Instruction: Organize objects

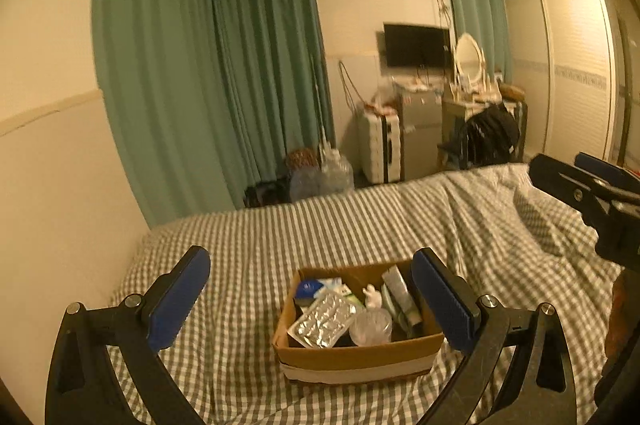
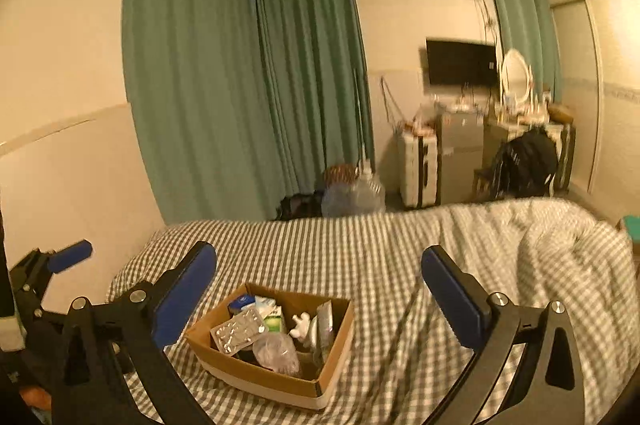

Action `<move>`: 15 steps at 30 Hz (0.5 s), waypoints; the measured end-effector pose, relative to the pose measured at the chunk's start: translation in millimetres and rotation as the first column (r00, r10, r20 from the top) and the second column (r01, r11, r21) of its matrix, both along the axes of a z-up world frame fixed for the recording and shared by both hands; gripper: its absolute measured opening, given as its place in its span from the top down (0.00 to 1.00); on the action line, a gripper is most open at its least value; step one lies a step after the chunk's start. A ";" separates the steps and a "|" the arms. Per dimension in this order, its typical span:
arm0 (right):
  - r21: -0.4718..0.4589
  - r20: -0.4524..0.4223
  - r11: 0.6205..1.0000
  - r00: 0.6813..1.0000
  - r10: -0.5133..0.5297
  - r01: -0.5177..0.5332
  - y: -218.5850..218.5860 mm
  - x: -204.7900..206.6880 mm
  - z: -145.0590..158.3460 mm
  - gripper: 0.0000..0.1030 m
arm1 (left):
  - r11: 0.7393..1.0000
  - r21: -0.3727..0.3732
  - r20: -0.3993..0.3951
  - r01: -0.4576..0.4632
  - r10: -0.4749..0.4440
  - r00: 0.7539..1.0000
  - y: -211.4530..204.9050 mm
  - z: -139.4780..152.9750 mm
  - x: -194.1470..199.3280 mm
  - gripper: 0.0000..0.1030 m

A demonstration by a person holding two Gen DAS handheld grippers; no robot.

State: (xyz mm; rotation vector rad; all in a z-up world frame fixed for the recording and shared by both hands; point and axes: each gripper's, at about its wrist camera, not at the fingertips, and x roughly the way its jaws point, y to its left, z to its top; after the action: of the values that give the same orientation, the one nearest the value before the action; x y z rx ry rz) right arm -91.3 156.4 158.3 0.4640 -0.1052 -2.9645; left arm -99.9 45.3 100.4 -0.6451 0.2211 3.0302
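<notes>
The left tongs (image 1: pixel 310 299) stand wide apart, their blue-padded fingers (image 1: pixel 180 299) framing an open brown cardboard box with a white band round its base (image 1: pixel 356 357) without touching it; they hold nothing. The right tongs (image 2: pixel 320 295) are spread just as wide and are likewise empty, poised above the bed with the box showing low between their fingers, nearer the left one.

The box sits on a bed covered in grey-and-white checked cloth (image 1: pixel 256 237), near the side of the bed closest to the cameras. Inside it lie a silver foil blister pack of pills (image 1: pixel 322 321) leaning across the front left, a round clear plastic container (image 1: pixel 370 325) beside it, a small white figurine (image 1: pixel 373 295) at the centre, a grey tube (image 1: pixel 400 293) standing against the right wall, and a blue round-lidded item (image 1: pixel 307 288) at the back left. A green-and-white carton (image 2: pixel 274 321) shows behind the blister pack.

In the left wrist view the right tongs appear at the far right edge, well apart from the box.
</notes>
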 end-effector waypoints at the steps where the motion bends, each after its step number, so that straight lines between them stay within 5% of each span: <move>1: 0.016 -0.023 1.000 1.000 -0.009 0.009 0.5 8.5 4.9 0.00 | 1.000 0.005 -0.016 -0.008 0.008 1.000 -0.1 4.0 6.0 0.00; 7: 0.039 -0.087 0.999 0.996 -0.027 0.030 11.2 37.6 5.2 0.00 | 0.994 0.026 -0.096 -0.104 0.106 0.990 -2.8 7.9 35.2 0.00; 11: 0.056 -0.110 0.997 0.993 -0.051 0.057 14.7 45.9 -20.9 0.00 | 0.983 0.108 -0.140 -0.148 0.163 0.977 -8.5 -5.7 48.5 0.00; 15: 0.063 -0.119 0.996 0.991 -0.057 0.064 16.5 38.7 -49.5 0.00 | 0.983 0.087 -0.174 -0.164 0.177 0.969 -4.5 -30.8 52.7 0.00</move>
State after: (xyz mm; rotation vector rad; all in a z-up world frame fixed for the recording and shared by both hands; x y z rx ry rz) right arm -52.6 172.9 108.8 0.2990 -0.0084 -3.0541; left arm -47.2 40.8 69.6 -0.4019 0.0627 3.2464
